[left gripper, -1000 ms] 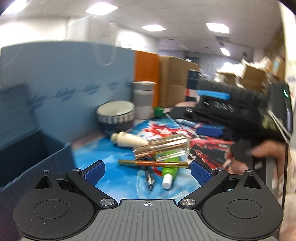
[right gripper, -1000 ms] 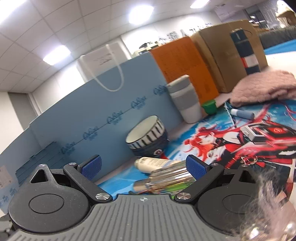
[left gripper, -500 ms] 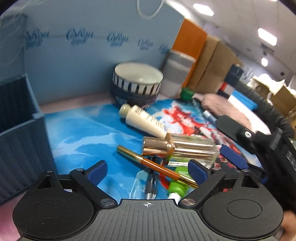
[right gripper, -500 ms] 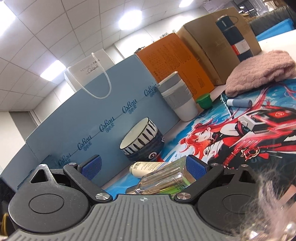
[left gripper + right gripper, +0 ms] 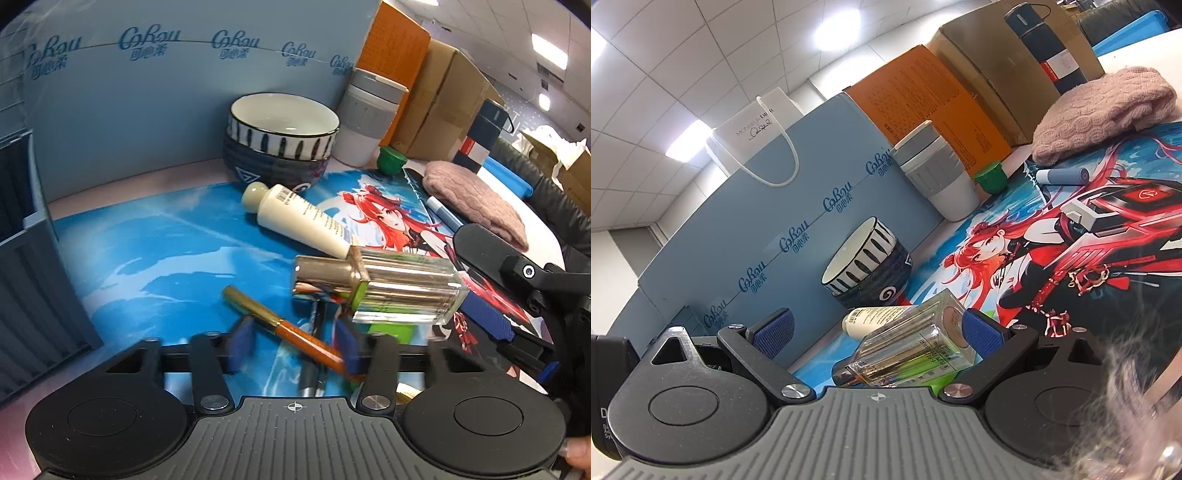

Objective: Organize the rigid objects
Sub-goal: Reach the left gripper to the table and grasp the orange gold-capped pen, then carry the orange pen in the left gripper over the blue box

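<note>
A pile of rigid items lies on the blue anime mat (image 5: 155,266). It holds a clear glass bottle with a gold cap (image 5: 384,288), a cream tube (image 5: 299,218), an orange-and-gold pen (image 5: 284,328) and a green-capped item (image 5: 391,330). My left gripper (image 5: 293,345) is low over the pile, its blue pads half closed around the pen, not clamped. My right gripper (image 5: 875,332) is open, its right pad beside the base of the glass bottle (image 5: 916,347). The right gripper also shows at the right of the left wrist view (image 5: 484,317).
Stacked bowls (image 5: 280,136) and a grey-banded cup (image 5: 369,118) stand at the back by a blue board (image 5: 147,92). A dark blue bin (image 5: 22,236) is at the left. A green cap (image 5: 391,158), pink knit item (image 5: 476,203), blue marker (image 5: 1062,175) and flask (image 5: 1045,48) lie right.
My left gripper has dropped lower onto the pile and its pads have narrowed around the pen. My right gripper has come closer to the glass bottle's base.
</note>
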Tool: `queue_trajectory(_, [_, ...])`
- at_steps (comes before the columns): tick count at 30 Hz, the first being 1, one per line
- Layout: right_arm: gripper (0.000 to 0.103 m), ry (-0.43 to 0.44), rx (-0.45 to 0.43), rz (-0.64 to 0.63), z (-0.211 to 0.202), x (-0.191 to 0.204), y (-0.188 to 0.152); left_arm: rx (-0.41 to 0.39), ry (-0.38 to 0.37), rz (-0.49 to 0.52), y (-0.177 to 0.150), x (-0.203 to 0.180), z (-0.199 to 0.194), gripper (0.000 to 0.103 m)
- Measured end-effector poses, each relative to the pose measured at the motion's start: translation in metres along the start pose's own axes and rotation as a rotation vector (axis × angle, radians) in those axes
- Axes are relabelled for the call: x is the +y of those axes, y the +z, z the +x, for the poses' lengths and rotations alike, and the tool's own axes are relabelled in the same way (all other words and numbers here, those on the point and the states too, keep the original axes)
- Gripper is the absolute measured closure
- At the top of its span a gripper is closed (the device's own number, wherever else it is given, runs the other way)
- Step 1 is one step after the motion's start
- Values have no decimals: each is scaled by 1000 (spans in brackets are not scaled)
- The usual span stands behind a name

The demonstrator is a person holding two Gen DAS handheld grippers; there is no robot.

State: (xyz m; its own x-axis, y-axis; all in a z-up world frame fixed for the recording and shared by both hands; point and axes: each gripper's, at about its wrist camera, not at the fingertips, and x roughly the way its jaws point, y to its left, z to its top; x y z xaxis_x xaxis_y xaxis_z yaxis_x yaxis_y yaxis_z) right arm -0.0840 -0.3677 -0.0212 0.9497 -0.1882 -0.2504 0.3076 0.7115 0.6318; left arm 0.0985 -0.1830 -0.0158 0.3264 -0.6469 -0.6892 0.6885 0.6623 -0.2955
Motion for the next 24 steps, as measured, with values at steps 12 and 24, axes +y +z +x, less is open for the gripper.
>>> queue_trajectory(12, [5,-3,9,-17,2,1,-2,21,-38,35,-8,23,-15,95])
queue_trajectory(24, [5,-4,10,-21,2,2,-2,-22,126,165,-4,10,-5,89])
